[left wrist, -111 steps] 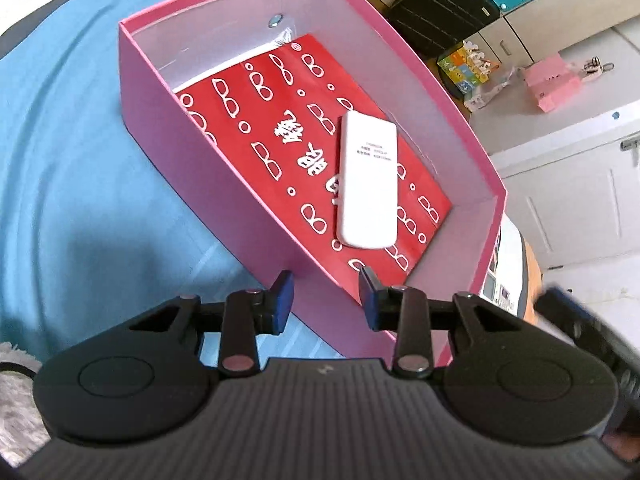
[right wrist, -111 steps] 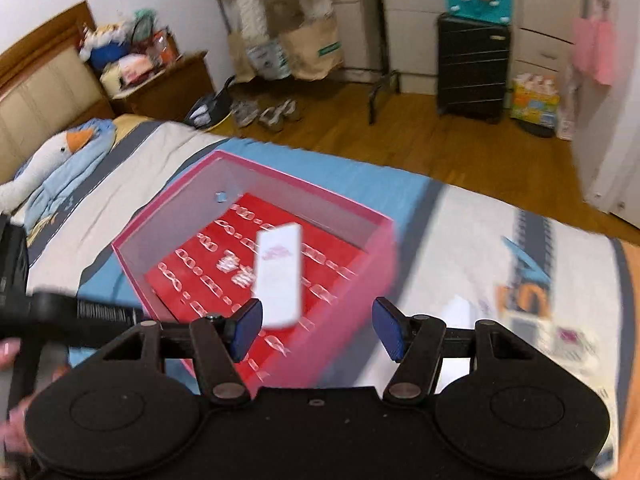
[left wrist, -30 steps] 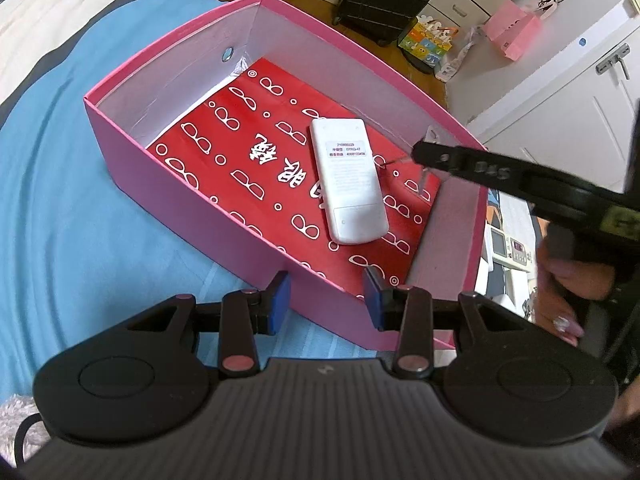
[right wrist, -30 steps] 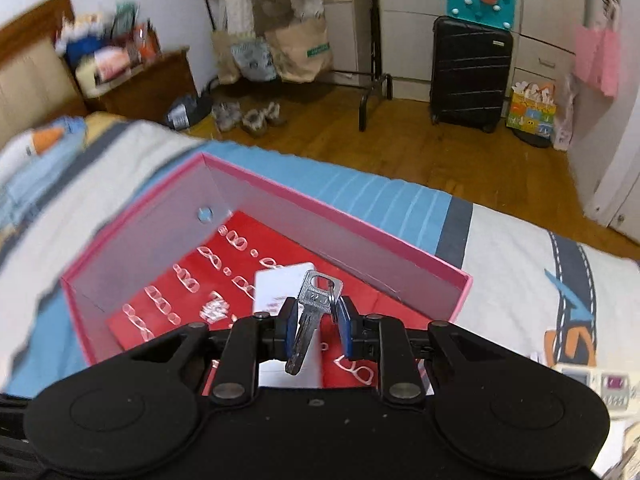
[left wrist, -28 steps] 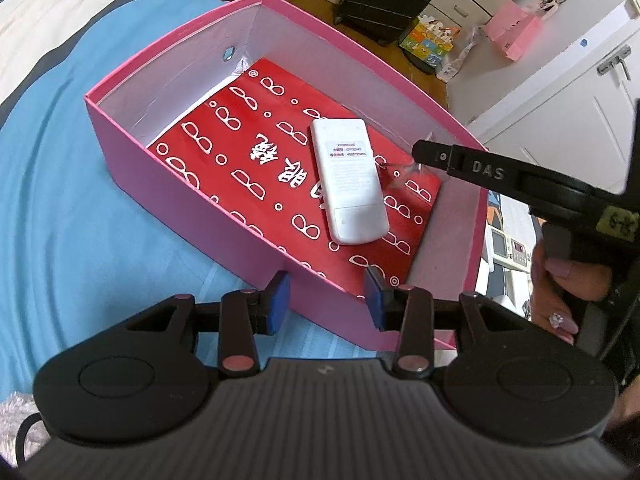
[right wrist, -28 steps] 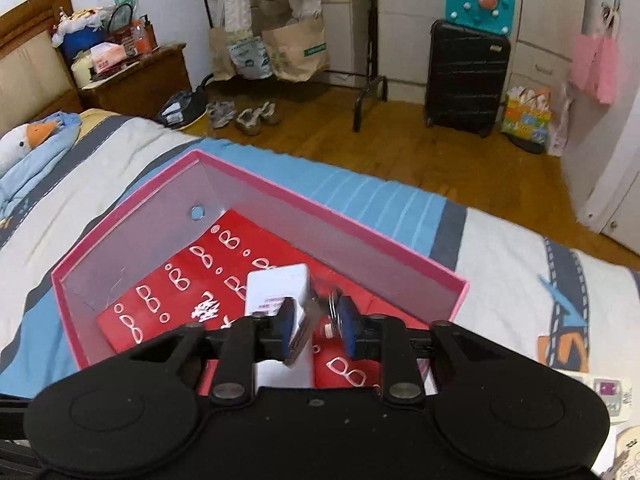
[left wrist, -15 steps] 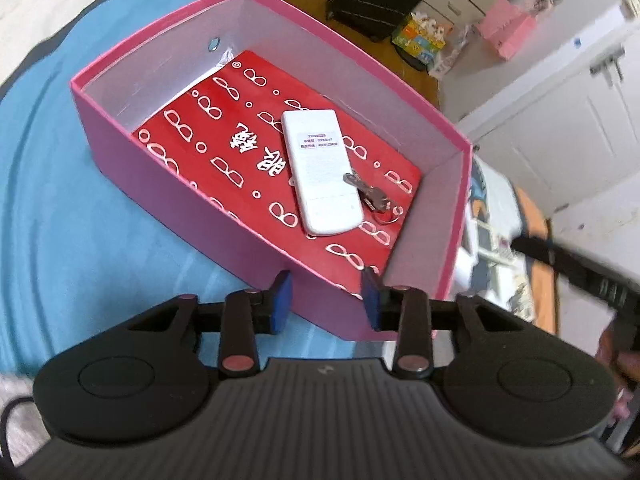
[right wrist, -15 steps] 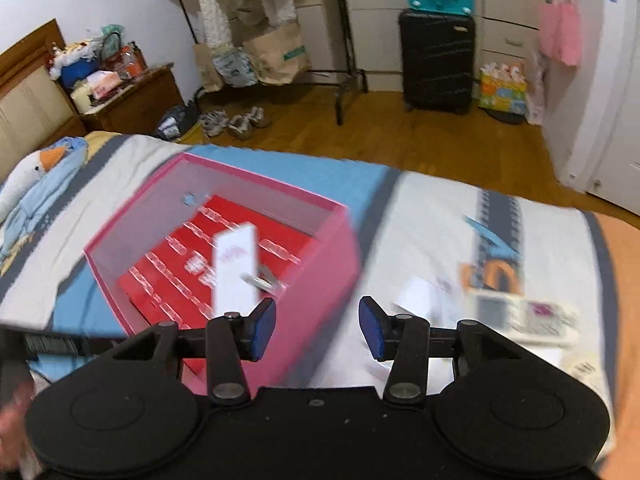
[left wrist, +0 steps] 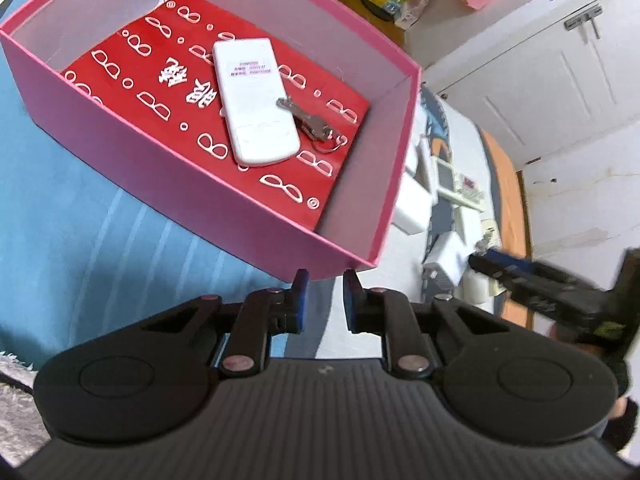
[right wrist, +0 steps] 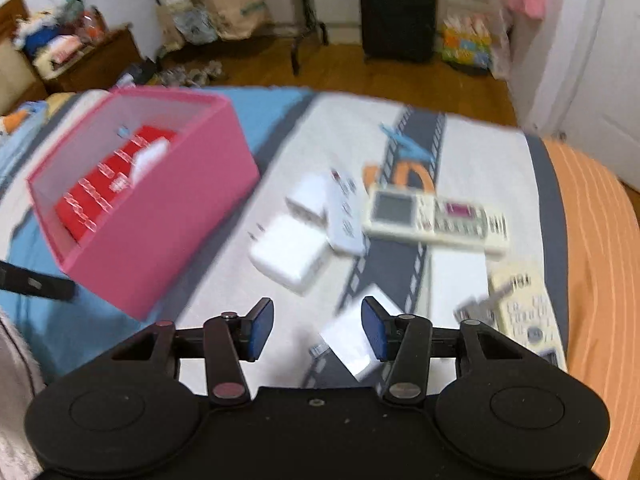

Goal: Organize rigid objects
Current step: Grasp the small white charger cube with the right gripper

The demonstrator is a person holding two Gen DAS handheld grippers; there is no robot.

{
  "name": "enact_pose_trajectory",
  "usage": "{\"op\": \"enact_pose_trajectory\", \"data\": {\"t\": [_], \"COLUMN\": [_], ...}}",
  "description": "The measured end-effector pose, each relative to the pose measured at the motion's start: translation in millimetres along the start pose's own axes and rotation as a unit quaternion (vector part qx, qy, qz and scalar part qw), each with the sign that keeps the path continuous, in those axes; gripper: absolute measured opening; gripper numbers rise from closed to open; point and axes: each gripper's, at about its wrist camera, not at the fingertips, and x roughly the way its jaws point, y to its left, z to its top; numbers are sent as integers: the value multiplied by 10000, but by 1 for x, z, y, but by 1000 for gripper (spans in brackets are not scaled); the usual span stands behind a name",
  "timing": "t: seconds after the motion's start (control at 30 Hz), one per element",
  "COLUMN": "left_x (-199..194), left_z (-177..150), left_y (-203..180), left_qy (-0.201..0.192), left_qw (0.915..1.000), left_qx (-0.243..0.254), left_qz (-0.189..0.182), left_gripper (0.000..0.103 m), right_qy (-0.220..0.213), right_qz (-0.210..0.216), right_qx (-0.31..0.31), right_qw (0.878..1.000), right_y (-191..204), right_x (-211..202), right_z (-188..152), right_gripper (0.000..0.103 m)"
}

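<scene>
A pink box point(left wrist: 240, 196) with a red patterned floor lies on the bed. A white remote point(left wrist: 254, 100) and a silver key on a ring point(left wrist: 308, 122) lie inside it. My left gripper point(left wrist: 323, 294) is open and empty just outside the box's near corner. My right gripper point(right wrist: 318, 330) is open and empty above the bedspread, right of the box point(right wrist: 160, 224). Before it lie a white charger point(right wrist: 290, 252), a white remote point(right wrist: 344, 212), a cream remote with a screen point(right wrist: 434, 218), a second cream remote point(right wrist: 524, 312) and a white adapter point(right wrist: 352, 338).
The bed's orange strip point(right wrist: 600, 260) runs along the right. A black suitcase point(right wrist: 396, 12), a wooden floor and white cupboard doors point(left wrist: 540, 60) lie beyond the bed. The right gripper's arm point(left wrist: 560, 292) shows at the right of the left wrist view.
My right gripper carried the key into the box, opened and let it drop beside the white remote, then swung right over the loose items. The left gripper stayed open by the box.
</scene>
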Motion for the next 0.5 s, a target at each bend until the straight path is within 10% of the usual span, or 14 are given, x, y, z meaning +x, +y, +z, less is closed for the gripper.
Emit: {"op": "enact_pose_trajectory", "data": {"t": [0.5], "left_x": [-46], "left_z": [14], "left_y": [22], "left_qy": [-804], "left_qw": [9962], "left_qx": [-328], "left_qz": [55], "left_gripper": [39], "right_qy": [624], "right_qz": [41], "right_qx": [1495], "right_qw": [9868], "right_y": [-43], "right_x": [22], "right_z": [-17], "right_gripper": [56]}}
